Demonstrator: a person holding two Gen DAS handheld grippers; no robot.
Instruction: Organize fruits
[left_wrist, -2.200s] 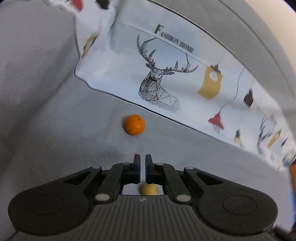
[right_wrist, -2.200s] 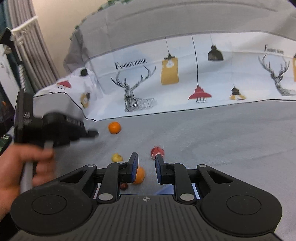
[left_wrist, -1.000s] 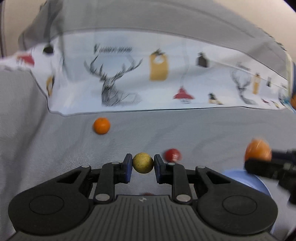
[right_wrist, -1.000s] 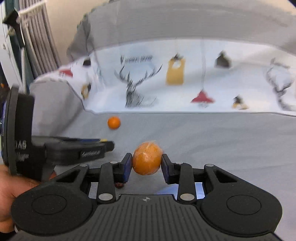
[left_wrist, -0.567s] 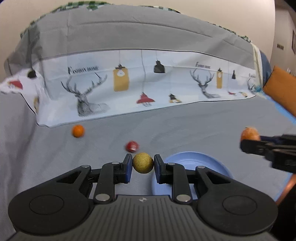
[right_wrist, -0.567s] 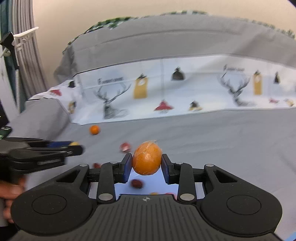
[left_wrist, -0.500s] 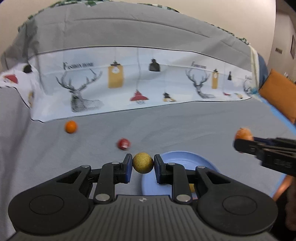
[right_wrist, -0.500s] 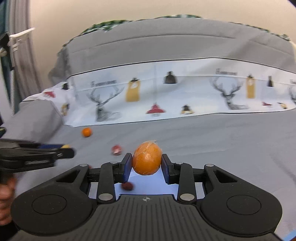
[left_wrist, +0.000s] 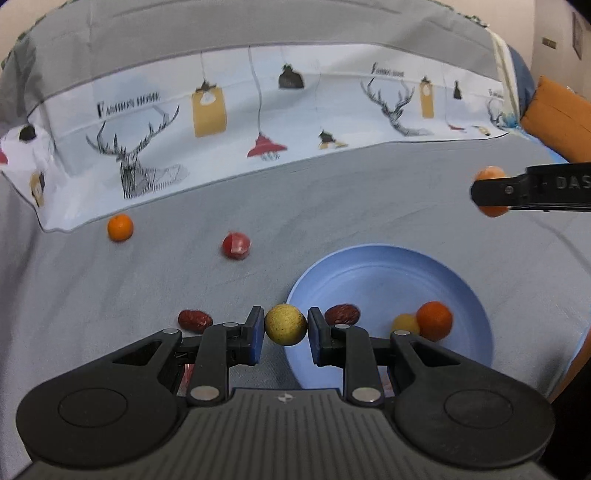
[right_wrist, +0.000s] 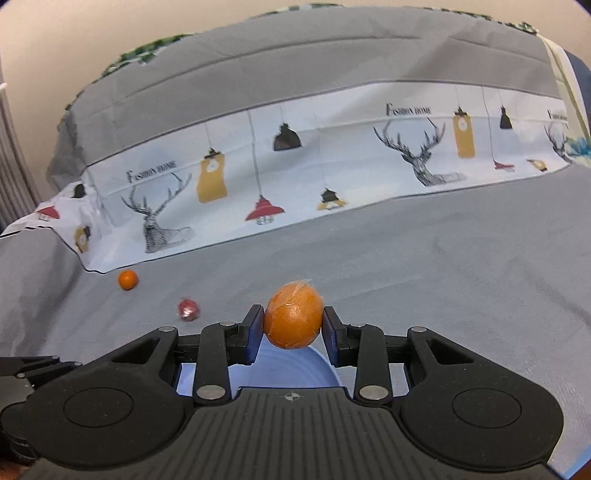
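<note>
Left wrist view: the left hand-held gripper (left_wrist: 285, 325) is clamped on a small yellow round fruit (left_wrist: 285, 324), its blue-padded fingers (left_wrist: 255, 334) pressing both sides. The fruit is held above the near-left rim of the blue plate (left_wrist: 373, 266), which rests on a grey bed cover (left_wrist: 369, 199). Inside the plate lie a dark red date (left_wrist: 342, 314), a pale yellow fruit (left_wrist: 405, 323) and a small orange (left_wrist: 434, 320); the last two touch. On the cover to the left of the plate lies a second date (left_wrist: 194, 320). Farther back sit a red wrapped fruit (left_wrist: 236, 245) and a lone orange (left_wrist: 120, 228), the latter just beside the edge of the white deer-print fabric (left_wrist: 221, 122). At the right edge, the right hand-held gripper (left_wrist: 491, 192) appears side-on, well above the cover.

Right wrist view: the right hand-held gripper (right_wrist: 293, 325) is closed on a wrapped orange (right_wrist: 293, 315), held between both pads over the far rim of the blue plate (right_wrist: 295, 369). The red wrapped fruit (right_wrist: 188, 309) and the lone orange (right_wrist: 128, 280) lie on the cover to the left.
</note>
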